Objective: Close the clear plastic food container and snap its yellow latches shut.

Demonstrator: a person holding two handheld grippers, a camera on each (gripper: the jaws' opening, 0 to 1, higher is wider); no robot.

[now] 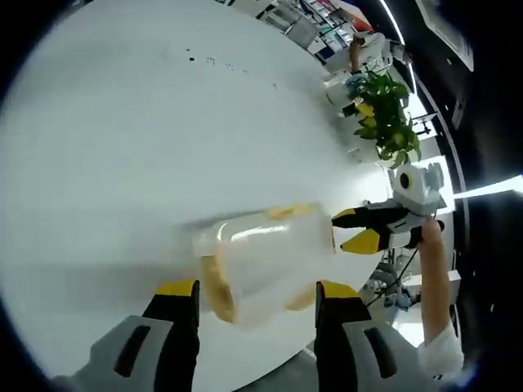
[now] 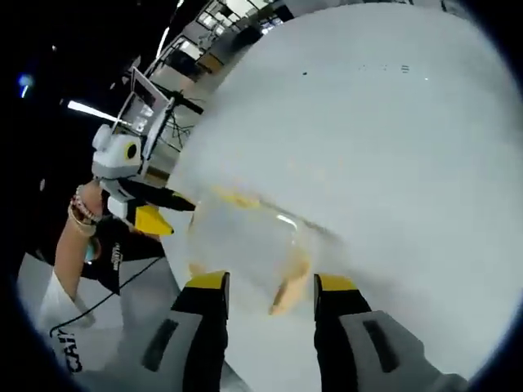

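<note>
Clear plastic container (image 1: 265, 261) lay on the white tabletop (image 1: 122, 147), long axis running between both released hand-held grippers (image 1: 257, 294) (image 2: 270, 286).

A white round table (image 1: 147, 122) fills the foreground; a green potted plant (image 1: 386, 114) stands beyond its edge.

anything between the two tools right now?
Yes: the clear container with its yellow latches sits between the left tool and the right tool. The left gripper view shows it on the white table.
</note>
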